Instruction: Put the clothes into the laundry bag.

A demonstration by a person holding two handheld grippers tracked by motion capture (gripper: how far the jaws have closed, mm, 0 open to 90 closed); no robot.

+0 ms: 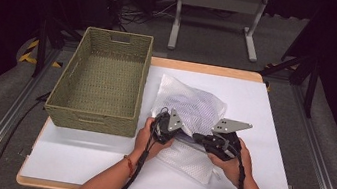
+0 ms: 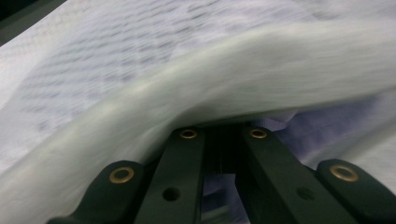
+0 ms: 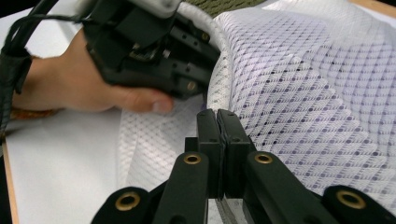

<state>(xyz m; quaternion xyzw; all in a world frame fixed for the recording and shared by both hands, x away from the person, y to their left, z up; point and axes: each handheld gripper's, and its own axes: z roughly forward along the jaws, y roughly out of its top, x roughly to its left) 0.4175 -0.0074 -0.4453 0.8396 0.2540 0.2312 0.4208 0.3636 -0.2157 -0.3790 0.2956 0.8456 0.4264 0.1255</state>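
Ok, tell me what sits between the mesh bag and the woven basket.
Nothing visible. The mesh bag lies right of the woven basket, with bare white tabletop nearby. Both tools, left and right, are shut on the bag.

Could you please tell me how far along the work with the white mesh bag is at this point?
Done: both tools have hold of the mesh bag, the left tool and the right tool each shut on its near edge. In hand: the bag lies on the white table, something purple inside it. Left, probably: moving it into the woven basket, which holds nothing yet.
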